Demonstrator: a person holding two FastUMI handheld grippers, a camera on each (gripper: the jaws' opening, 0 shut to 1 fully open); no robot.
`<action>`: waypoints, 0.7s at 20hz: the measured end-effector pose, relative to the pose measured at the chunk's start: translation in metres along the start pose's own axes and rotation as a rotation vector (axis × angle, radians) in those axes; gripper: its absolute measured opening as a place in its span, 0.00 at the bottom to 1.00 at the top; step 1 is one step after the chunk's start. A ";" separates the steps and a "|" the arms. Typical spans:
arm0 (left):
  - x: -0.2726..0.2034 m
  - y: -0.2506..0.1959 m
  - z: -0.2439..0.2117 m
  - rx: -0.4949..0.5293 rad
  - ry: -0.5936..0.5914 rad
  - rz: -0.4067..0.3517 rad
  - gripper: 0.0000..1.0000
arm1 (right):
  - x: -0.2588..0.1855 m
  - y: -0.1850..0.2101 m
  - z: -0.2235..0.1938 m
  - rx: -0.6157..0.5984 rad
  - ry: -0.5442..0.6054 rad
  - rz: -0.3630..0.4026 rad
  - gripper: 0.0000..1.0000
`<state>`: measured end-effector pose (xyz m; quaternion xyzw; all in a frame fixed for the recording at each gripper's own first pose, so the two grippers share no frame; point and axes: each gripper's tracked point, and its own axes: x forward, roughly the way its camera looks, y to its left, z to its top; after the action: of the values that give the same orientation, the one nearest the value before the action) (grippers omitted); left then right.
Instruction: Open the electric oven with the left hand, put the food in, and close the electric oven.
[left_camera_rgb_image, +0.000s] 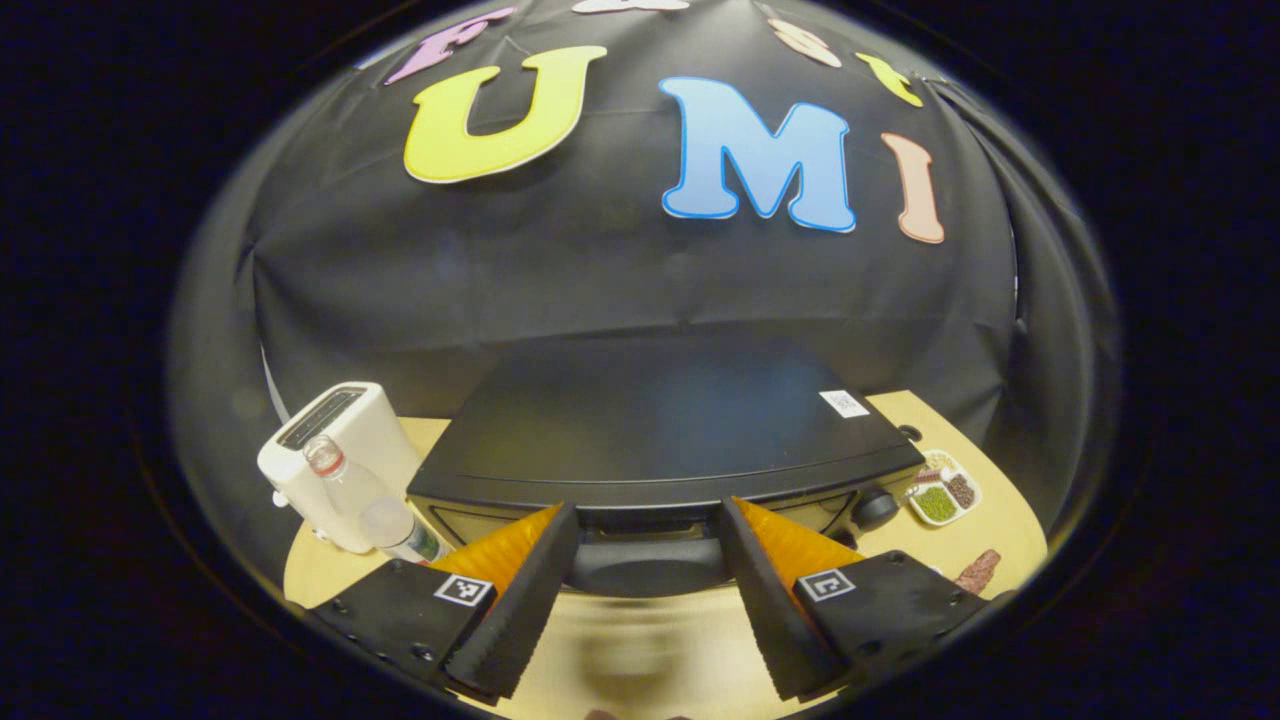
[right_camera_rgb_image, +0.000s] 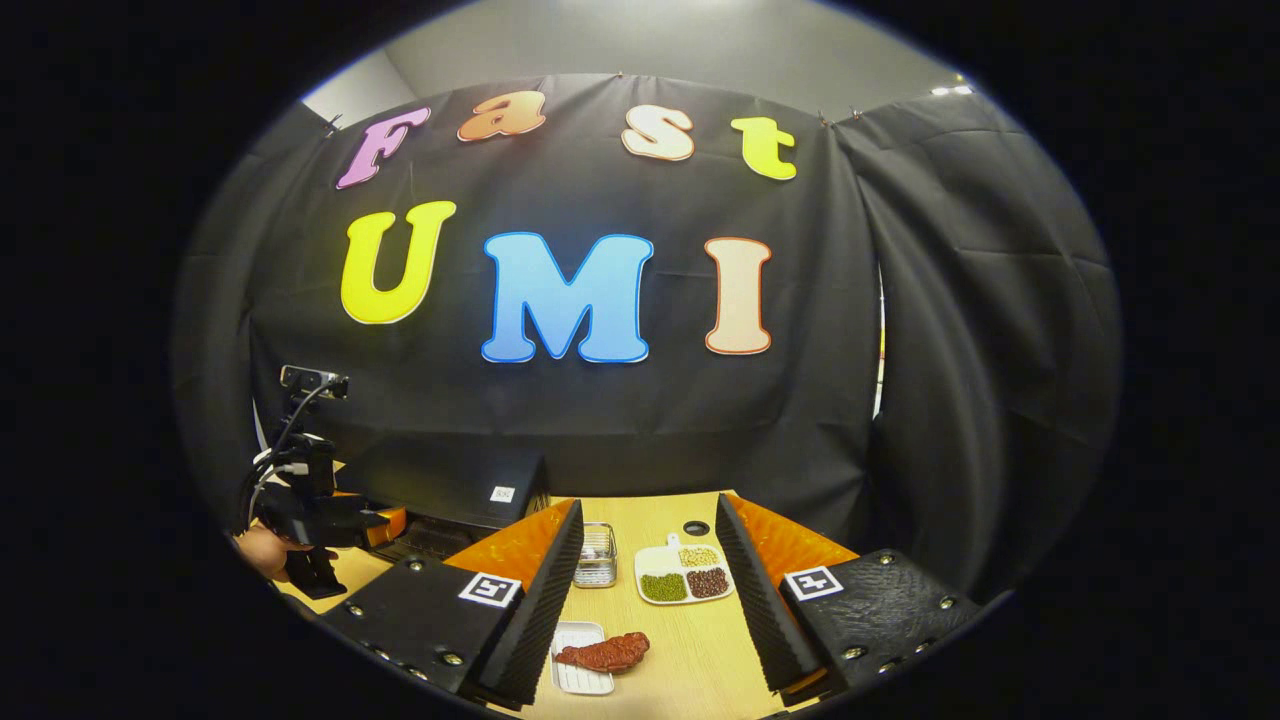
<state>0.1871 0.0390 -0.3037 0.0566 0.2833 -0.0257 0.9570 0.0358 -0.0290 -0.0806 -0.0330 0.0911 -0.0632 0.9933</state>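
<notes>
While oven (left_camera_rgb_image: 660, 420) door shut, left tongs (left_camera_rgb_image: 648, 600) straddle handle (left_camera_rgb_image: 645, 565), fingers spread.

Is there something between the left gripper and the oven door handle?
Nothing visible. The left gripper is open, one finger on each side of the oven handle. The bottle and toaster stand off to one side.

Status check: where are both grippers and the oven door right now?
Left gripper open, straddling oven handle. Oven closed. Right gripper open above meat.
</notes>
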 end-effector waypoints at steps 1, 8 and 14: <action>-0.003 0.000 -0.002 -0.003 0.003 -0.004 0.95 | -0.001 0.001 -0.001 -0.001 -0.001 0.002 0.81; -0.033 -0.004 -0.032 -0.002 0.024 -0.013 0.95 | -0.010 0.008 0.003 -0.004 -0.015 0.026 0.81; -0.054 -0.009 -0.074 0.003 0.075 0.006 0.95 | -0.021 0.006 0.005 -0.016 -0.027 0.032 0.81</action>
<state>0.1014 0.0402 -0.3364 0.0597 0.3186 -0.0209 0.9458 0.0165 -0.0204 -0.0726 -0.0402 0.0785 -0.0461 0.9950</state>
